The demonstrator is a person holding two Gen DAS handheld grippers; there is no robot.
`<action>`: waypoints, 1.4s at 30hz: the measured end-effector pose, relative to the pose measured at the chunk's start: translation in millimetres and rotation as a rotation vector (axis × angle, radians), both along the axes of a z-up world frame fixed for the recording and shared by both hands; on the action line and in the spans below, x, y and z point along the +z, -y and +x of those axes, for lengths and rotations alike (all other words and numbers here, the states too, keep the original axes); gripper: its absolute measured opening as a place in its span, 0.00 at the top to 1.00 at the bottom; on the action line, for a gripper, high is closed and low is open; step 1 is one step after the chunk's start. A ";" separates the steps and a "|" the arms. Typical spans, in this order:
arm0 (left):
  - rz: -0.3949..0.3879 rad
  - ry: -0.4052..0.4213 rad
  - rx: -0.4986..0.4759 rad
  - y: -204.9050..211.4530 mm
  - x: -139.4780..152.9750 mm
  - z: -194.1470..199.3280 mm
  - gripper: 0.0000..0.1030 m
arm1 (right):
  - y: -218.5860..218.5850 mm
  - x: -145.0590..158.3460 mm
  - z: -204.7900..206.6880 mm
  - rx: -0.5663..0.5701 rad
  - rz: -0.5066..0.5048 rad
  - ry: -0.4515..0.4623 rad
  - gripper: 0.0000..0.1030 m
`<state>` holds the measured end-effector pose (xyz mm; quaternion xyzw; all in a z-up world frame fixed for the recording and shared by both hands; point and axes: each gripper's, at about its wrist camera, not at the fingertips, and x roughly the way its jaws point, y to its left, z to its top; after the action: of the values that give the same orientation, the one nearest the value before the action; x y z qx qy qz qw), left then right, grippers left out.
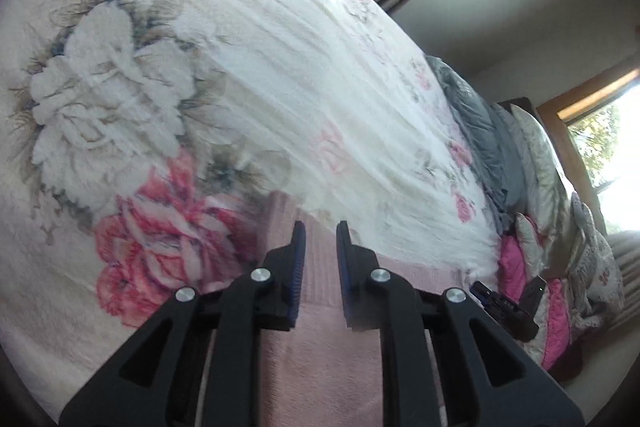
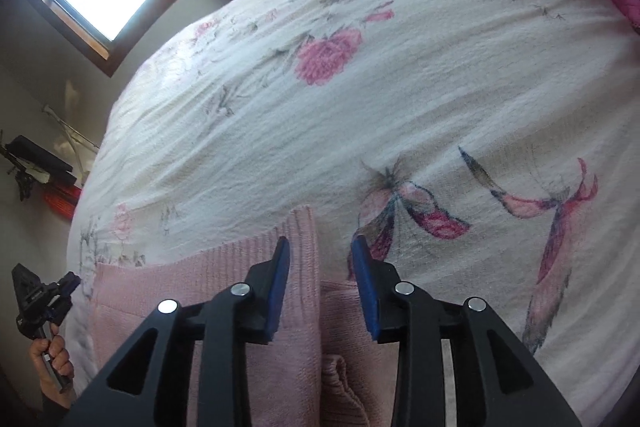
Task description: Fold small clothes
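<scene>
- Lying at the near edge of the bed point(image 1: 280, 47), the pink knitted garment point(image 1: 320, 307) rests on the floral bedspread.
- Left gripper point(image 1: 321, 231) hovers over it, fingers apart.
- Right gripper point(image 2: 320, 247) likewise, fingers apart, gripping nothing.

We find no text, label, brand, number or sign that can be read in either view. The floral bedspread point(image 1: 248, 39) carries printed flowers and butterflies only, and the pink knitted garment point(image 2: 224, 279) shows no tag or lettering. In the right wrist view, small pale marks sit on the black left tongs point(image 2: 74, 281), too small and blurred for us to read.
</scene>
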<state>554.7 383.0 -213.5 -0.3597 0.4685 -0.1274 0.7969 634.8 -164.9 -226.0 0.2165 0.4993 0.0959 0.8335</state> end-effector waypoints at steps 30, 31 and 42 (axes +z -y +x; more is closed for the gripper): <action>-0.042 -0.010 -0.206 31.9 -30.6 -94.2 0.88 | -11.7 -18.3 -87.4 0.150 0.226 -0.053 0.96; -0.051 0.027 -0.245 37.9 -19.4 -106.8 0.87 | -14.4 -9.6 -99.2 0.173 0.245 -0.037 0.96; -0.040 -0.102 -0.255 46.8 -86.7 -185.3 0.99 | 2.4 -71.6 -182.9 0.180 0.258 -0.180 1.00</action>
<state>369.4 336.2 -300.2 -0.3193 0.5476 -0.2183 0.7419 451.9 -167.4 -297.6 0.2837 0.5727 0.2138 0.7388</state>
